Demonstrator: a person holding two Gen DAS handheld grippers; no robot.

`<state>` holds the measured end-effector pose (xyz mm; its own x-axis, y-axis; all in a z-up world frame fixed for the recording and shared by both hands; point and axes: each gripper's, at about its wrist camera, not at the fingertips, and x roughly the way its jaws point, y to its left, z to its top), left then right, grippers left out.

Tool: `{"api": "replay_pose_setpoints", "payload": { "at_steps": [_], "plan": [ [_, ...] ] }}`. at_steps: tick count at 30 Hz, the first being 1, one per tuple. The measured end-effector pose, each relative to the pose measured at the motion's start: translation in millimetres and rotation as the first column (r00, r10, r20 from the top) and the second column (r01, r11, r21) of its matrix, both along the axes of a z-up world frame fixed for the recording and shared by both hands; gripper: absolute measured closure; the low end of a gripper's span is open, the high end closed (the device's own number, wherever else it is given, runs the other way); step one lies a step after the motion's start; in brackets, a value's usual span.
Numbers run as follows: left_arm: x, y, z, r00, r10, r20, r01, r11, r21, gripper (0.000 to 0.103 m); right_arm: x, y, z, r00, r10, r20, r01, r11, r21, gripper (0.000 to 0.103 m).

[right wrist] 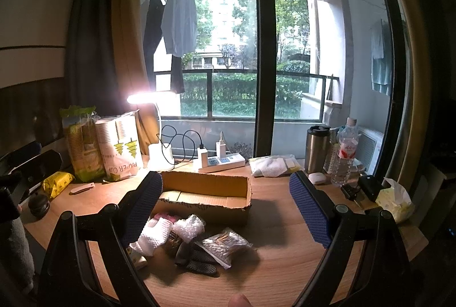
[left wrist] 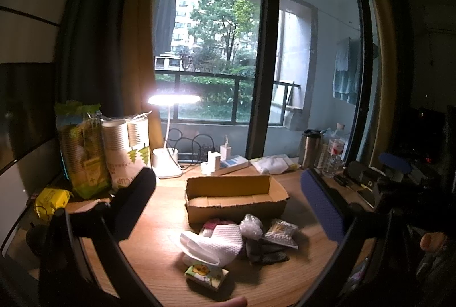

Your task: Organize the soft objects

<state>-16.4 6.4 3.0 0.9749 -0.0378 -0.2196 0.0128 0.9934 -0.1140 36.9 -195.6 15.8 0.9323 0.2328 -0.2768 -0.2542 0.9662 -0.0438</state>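
Both grippers hover above the wooden tabletop with their jaws spread wide and nothing between them. The left gripper looks down on a small heap of soft objects lying just in front of an open cardboard box. In the heap, a white textured cloth lies at the left, with a wad of bubble wrap and a clear packet of cotton swabs to its right, and a dark mesh piece below them. A floral tissue pack sits nearest the camera. The right gripper frames the same heap and box. Behind the box stand a lit desk lamp, a power strip and bagged paper cups.
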Motion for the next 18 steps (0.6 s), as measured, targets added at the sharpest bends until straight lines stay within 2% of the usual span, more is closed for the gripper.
{"api": "replay_pose_setpoints", "payload": {
  "at_steps": [18],
  "plan": [
    [-1.5, -5.2, -1.6, 1.0, -0.006, -0.002, 0.006, 1.0, 0.005, 0.0, 0.0, 2.6, -2.1, 1.0, 0.001, -0.006, -0.001, 1.0, -0.002, 0.01]
  ]
}}
